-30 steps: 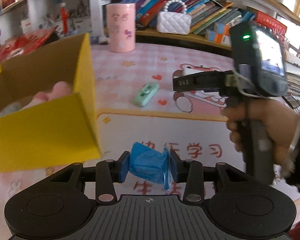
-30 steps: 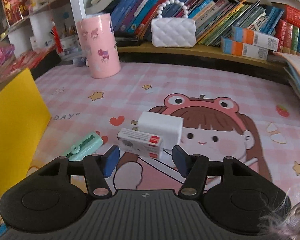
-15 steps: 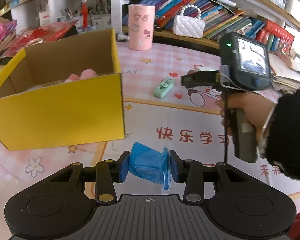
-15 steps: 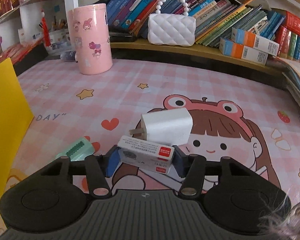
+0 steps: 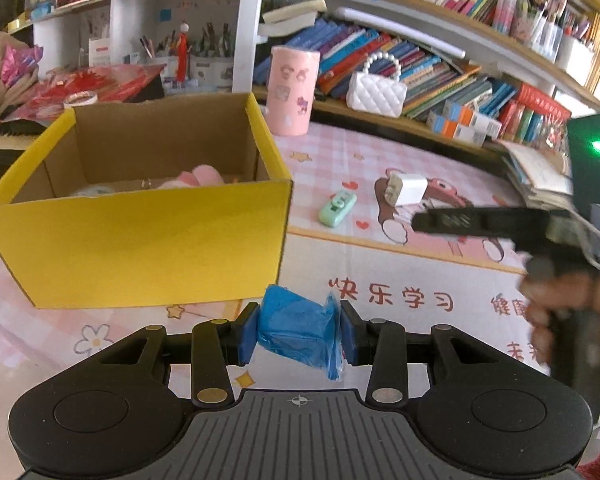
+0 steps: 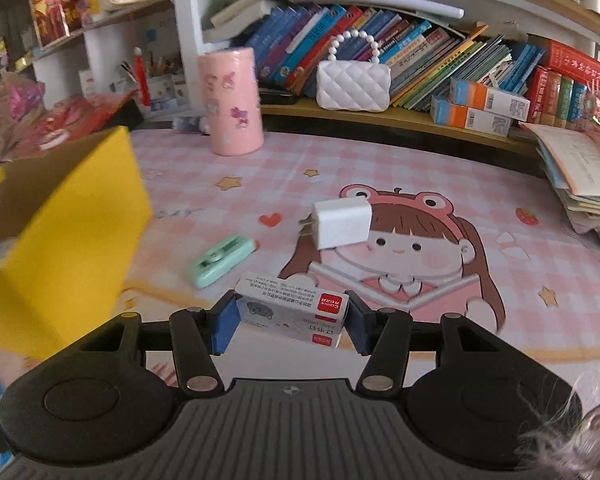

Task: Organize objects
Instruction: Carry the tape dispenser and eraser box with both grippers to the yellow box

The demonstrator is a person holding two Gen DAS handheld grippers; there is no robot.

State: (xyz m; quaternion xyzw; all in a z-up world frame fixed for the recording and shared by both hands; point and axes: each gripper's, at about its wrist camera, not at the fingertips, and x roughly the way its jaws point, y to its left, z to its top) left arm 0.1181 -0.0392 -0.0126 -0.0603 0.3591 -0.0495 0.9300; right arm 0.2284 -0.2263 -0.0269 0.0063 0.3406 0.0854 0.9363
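Observation:
My left gripper point(image 5: 299, 333) is shut on a crumpled blue plastic bag point(image 5: 296, 326), held above the mat just right of the yellow cardboard box point(image 5: 140, 236), which is open with a pink soft toy point(image 5: 198, 176) inside. My right gripper point(image 6: 288, 322) is shut on a small white staple box point(image 6: 292, 312) with a red label, lifted off the mat. A white charger plug point(image 6: 342, 224) and a mint-green correction tape point(image 6: 220, 264) lie on the mat beyond it. In the left wrist view the right gripper's body and a hand point(image 5: 560, 300) are blurred at the right.
A pink cylindrical holder point(image 6: 232, 104) and a white quilted handbag point(image 6: 352, 84) stand at the back by rows of books. A stack of papers point(image 6: 580, 188) lies at the right edge. The yellow box point(image 6: 60, 232) fills the left of the right wrist view.
The right gripper closed on the staple box and lifted it back away from the charger. The left gripper drew back and up with the blue bag, bringing the whole yellow box into view.

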